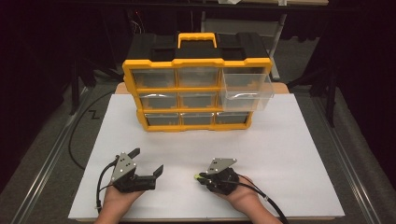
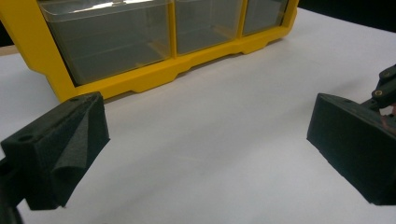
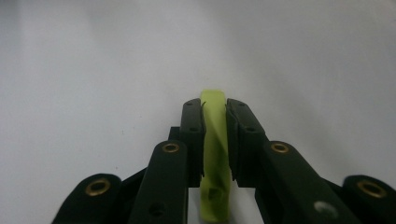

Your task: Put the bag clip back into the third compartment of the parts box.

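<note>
We see a small yellow-green piece (image 3: 215,154) pinched upright between the closed jaws of the right gripper (image 3: 215,105); its top edge pokes just past the jaw tips. From above, that piece (image 1: 196,177) shows as a small bright spot at the nine o'clock tip of the right gripper (image 1: 201,177), low over the white sheet (image 1: 280,154) at about six o'clock on the table. What kind of object it is we cannot tell.

At the right gripper's nine o'clock, near but apart, the left gripper (image 1: 148,161) rests on the sheet with its jaws spread wide and nothing between them. In the left gripper view, bare sheet lies between its foam pads (image 2: 60,149).

At twelve o'clock stands the yellow drawer cabinet (image 1: 196,93), its top right clear drawer (image 1: 246,91) pulled out, the other drawers pushed in.
</note>
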Tool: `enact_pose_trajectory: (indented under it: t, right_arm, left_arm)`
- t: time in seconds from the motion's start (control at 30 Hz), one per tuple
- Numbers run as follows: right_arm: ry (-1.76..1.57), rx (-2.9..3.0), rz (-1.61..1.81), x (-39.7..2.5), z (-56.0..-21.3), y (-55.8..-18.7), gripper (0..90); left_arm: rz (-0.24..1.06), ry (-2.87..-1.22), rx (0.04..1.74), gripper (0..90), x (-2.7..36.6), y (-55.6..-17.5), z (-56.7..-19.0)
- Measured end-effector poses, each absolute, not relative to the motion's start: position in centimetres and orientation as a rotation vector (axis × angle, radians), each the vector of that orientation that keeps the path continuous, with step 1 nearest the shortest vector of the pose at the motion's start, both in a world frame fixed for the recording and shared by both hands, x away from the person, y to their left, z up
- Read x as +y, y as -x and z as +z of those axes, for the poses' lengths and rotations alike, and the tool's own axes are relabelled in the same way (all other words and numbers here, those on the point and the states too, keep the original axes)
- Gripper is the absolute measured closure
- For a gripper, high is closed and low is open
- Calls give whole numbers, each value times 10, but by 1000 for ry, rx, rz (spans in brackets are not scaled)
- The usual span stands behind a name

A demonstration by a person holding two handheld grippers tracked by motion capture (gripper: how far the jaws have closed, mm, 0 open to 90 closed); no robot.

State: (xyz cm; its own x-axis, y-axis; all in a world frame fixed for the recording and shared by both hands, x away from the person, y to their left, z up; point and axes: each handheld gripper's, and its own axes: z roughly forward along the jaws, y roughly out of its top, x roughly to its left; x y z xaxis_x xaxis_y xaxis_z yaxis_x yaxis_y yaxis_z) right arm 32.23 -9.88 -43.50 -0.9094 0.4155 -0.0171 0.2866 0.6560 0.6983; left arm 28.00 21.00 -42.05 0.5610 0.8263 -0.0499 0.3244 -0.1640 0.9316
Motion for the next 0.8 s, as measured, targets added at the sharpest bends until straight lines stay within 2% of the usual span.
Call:
enact_pose_trajectory:
  t: [0.2,0.8]
  right_arm:
    - [-626,2650,1167,-112,-420,-327,791]
    - [-787,2620,1136,-169,-417,-336,791]
  left_arm:
    - [609,-1776,946,4,209,-279,-423]
    - [593,-1759,923,8,211,-282,-421]
